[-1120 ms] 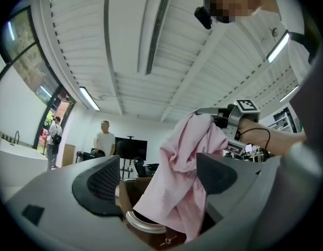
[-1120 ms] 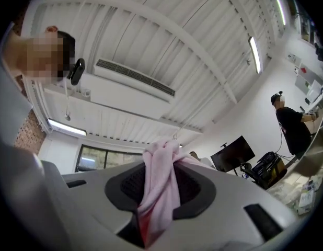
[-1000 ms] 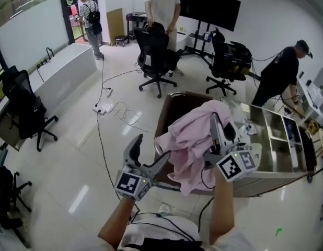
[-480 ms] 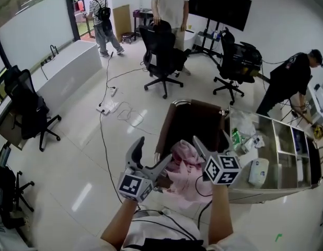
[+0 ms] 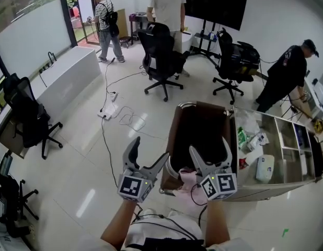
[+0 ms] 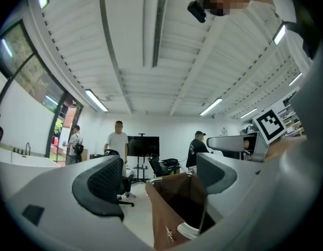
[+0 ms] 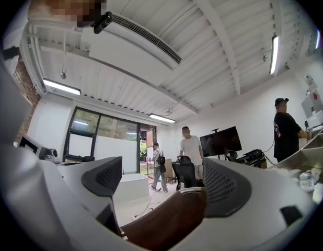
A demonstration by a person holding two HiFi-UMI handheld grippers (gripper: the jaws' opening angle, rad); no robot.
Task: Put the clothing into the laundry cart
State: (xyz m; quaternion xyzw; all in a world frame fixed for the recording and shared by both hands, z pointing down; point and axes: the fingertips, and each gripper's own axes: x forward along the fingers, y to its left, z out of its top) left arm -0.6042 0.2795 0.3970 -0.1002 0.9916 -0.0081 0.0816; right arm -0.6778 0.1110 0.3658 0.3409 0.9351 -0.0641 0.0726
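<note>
The brown laundry cart (image 5: 200,132) stands just ahead of me, its dark inside mostly bare. Pink clothing (image 5: 185,181) lies bunched at the cart's near end, partly hidden under my right gripper. My right gripper (image 5: 209,145) hovers over that end, open, with nothing between its fingers. My left gripper (image 5: 150,148) is held left of the cart, open and empty. The left gripper view has the left gripper (image 6: 161,179) framing the cart (image 6: 177,203). Between the jaws of the right gripper (image 7: 161,179) in its own view shows only the cart's brown rim (image 7: 172,218).
A low metal shelf unit (image 5: 279,140) with small items stands against the cart's right side. Black office chairs (image 5: 161,61) stand beyond, with one (image 5: 25,114) at the left. Cables (image 5: 119,111) trail on the floor. Several people stand at the back and right.
My right gripper held the pink garment high over the cart; it has let go and come down toward me. The garment has dropped to the cart's near end. The left gripper barely moved.
</note>
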